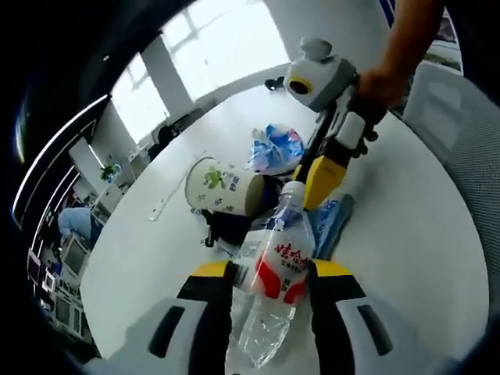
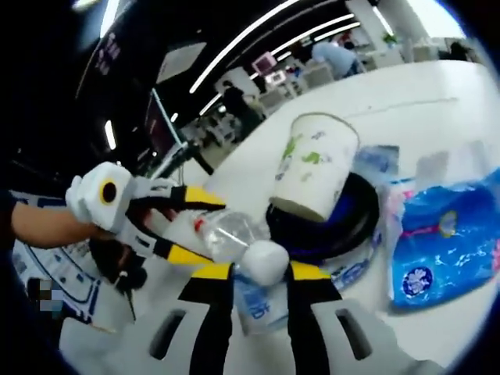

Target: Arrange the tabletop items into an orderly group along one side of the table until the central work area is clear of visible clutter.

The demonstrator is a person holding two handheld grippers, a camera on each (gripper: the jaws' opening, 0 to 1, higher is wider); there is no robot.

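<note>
bottle (image 1: 273, 273): clear plastic, red-white label, white cap, lying over the white table (image 1: 437, 234)
left gripper (image 1: 269, 273): jaws clamped on its labelled middle
right gripper (image 2: 262, 269): jaws flank the cap, grip unclear
cup (image 1: 223, 187): paper, green print, tipped beside the bottle

Left gripper (image 1: 269, 275) clamped on clear water bottle (image 1: 273, 273) at its red label, cap pointing away. Right gripper (image 1: 322, 181) comes in from upper right, tips at the bottle cap. Paper cup (image 1: 223, 187) lies on its side just beyond. Blue-white packet (image 1: 275, 147) farther back on white tabletop (image 1: 422, 234).
</note>
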